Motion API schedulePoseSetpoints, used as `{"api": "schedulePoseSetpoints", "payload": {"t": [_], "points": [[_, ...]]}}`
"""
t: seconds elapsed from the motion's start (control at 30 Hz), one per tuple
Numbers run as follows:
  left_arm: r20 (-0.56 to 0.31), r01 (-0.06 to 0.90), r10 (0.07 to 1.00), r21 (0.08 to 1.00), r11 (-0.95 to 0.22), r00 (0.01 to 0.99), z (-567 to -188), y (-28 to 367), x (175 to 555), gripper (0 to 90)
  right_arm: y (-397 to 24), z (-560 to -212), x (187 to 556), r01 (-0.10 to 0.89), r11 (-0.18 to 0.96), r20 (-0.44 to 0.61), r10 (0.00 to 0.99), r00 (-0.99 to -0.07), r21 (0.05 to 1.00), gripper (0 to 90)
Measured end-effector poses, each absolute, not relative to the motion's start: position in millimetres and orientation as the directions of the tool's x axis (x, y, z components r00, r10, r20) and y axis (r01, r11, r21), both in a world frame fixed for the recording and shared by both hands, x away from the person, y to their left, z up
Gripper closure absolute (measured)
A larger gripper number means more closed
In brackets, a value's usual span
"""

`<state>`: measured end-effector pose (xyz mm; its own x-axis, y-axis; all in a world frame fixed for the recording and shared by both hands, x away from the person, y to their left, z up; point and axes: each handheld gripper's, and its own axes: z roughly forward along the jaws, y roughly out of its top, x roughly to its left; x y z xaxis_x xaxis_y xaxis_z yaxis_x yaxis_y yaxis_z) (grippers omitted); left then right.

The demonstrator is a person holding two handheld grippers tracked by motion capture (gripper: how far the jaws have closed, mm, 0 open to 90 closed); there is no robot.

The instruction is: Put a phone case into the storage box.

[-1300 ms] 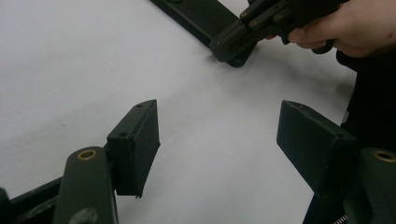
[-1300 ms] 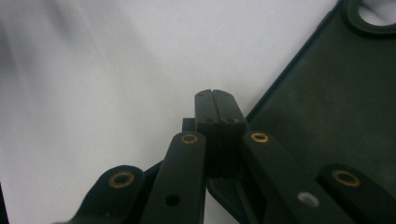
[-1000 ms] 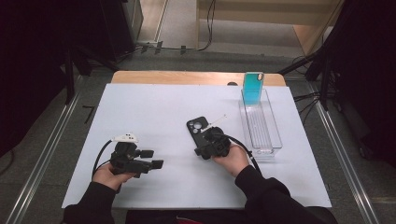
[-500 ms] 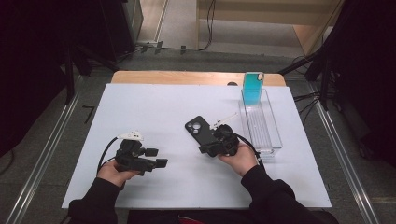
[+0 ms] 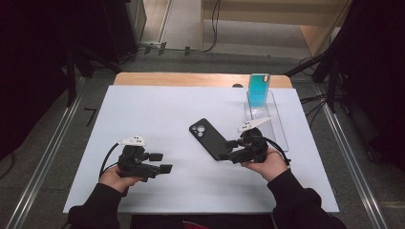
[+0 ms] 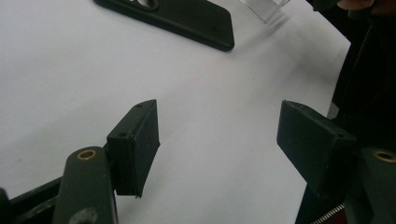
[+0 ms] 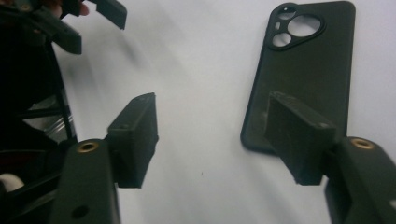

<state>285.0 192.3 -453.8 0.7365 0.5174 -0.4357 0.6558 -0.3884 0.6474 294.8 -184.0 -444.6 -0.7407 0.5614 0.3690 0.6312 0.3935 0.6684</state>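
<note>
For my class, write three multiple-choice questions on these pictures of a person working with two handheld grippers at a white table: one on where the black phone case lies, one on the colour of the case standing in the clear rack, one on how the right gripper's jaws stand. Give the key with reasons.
1. Where does the black phone case lie?
A. flat on the white table, beside the right gripper
B. in the clear rack
C. between the left gripper's jaws

2. What colour is the case standing in the clear rack?
A. red
B. teal
C. yellow

3. How do the right gripper's jaws stand?
A. clamped on the black case
B. shut on nothing
C. open, with nothing between them

Key: 1 A, the high view shows it flat on the table left of the rack. 2 B, the teal phone case stands upright at the rack's far end. 3 C, the right gripper view shows the pads apart over bare table; they have just been opening.
</note>
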Motion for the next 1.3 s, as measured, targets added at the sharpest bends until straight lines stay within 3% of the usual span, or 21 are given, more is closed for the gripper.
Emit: {"api": "schedulePoseSetpoints", "payload": {"t": [0.1, 0.57, 0.8, 0.97, 1.3], "points": [[-0.471, 0.683, 0.516, 0.626, -0.376, 0.716, -454, 192, 284, 29.8, -193, -445, 286, 0.628, 0.405, 0.354, 0.570, -0.742, 0.664, 28.1], [-0.379, 0.603, 0.513, 0.693, -0.395, 0.771, -452, 196, 270, 29.5, -231, -457, 258, 0.641, 0.377, 0.403, 0.541, -0.738, 0.669, 20.6], [-0.381, 0.614, 0.529, 0.690, -0.383, 0.758, -455, 201, 267, 29.5, -246, -469, 250, 0.625, 0.418, 0.365, 0.549, -0.752, 0.659, 20.2], [-0.332, 0.567, 0.526, 0.730, -0.382, 0.783, -456, 202, 265, 29.5, -247, -474, 253, 0.649, 0.422, 0.379, 0.562, -0.735, 0.632, 20.2], [-0.361, 0.589, 0.524, 0.715, -0.375, 0.771, -457, 200, 267, 29.4, -235, -460, 259, 0.615, 0.407, 0.364, 0.541, -0.758, 0.675, 20.0]]}}
